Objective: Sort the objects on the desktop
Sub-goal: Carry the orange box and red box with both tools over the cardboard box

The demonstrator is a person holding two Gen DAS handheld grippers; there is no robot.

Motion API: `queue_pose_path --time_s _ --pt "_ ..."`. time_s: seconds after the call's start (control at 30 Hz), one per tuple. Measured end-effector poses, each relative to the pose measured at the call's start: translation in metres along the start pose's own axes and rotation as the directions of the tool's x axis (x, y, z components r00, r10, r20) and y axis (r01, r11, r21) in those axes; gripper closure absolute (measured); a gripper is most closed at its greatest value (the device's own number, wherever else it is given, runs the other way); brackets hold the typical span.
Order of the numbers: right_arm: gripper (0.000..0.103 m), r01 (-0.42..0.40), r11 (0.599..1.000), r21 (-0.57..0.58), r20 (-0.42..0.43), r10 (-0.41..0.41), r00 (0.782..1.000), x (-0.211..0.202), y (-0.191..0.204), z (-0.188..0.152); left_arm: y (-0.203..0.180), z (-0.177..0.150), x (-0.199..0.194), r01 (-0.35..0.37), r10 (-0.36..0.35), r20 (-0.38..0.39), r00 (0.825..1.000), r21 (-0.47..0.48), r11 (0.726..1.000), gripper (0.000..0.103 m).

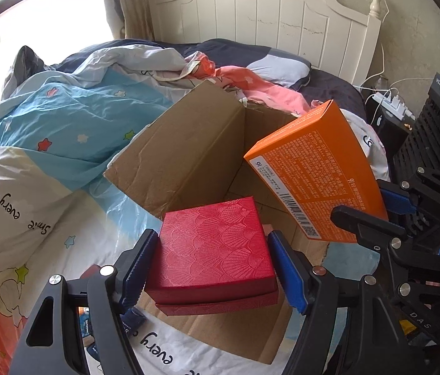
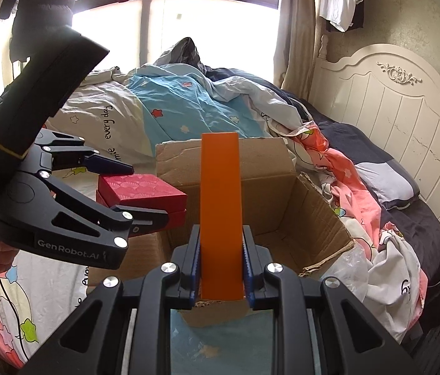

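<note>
My left gripper [image 1: 212, 250] is shut on a red box [image 1: 216, 250] with a shell pattern, held over the near left edge of an open cardboard box [image 1: 188, 143] on the bed. My right gripper [image 2: 221, 243] is shut on an orange box [image 2: 220, 206], held edge-on above the cardboard box [image 2: 313, 212]. In the left wrist view the orange box [image 1: 313, 168] hangs tilted over the carton's right side, in the right gripper [image 1: 373, 212]. In the right wrist view the left gripper [image 2: 145, 190] holds the red box [image 2: 141, 193] at the carton's left.
A crumpled quilt [image 1: 48, 131] covers the bed around the carton. A white headboard [image 1: 266, 15] stands behind. A power strip [image 1: 391, 100] and a black appliance [image 1: 438, 137] are at the right. Clear plastic [image 2: 344, 265] lies by the carton's right flap.
</note>
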State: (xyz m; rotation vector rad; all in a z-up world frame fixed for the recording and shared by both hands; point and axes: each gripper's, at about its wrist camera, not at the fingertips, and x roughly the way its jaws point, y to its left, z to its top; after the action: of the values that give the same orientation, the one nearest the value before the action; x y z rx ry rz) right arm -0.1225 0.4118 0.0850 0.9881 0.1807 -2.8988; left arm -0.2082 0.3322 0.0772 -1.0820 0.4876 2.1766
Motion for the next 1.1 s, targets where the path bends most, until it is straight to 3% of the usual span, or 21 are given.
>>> queue_pose_path --time_s 0.67,1.1 --pt "0.082 0.018 0.997 0.08 -0.07 -0.012 0.997 0.029 -0.03 -0.014 -0.02 0.018 0.047 0.026 -0.025 -0.033 0.999 0.042 0.999 0.029" --pt "0.082 0.051 0.996 0.069 -0.064 -0.047 0.997 0.029 -0.036 -0.014 -0.034 0.027 0.064 0.042 -0.039 -0.033 0.999 0.074 0.996 0.029"
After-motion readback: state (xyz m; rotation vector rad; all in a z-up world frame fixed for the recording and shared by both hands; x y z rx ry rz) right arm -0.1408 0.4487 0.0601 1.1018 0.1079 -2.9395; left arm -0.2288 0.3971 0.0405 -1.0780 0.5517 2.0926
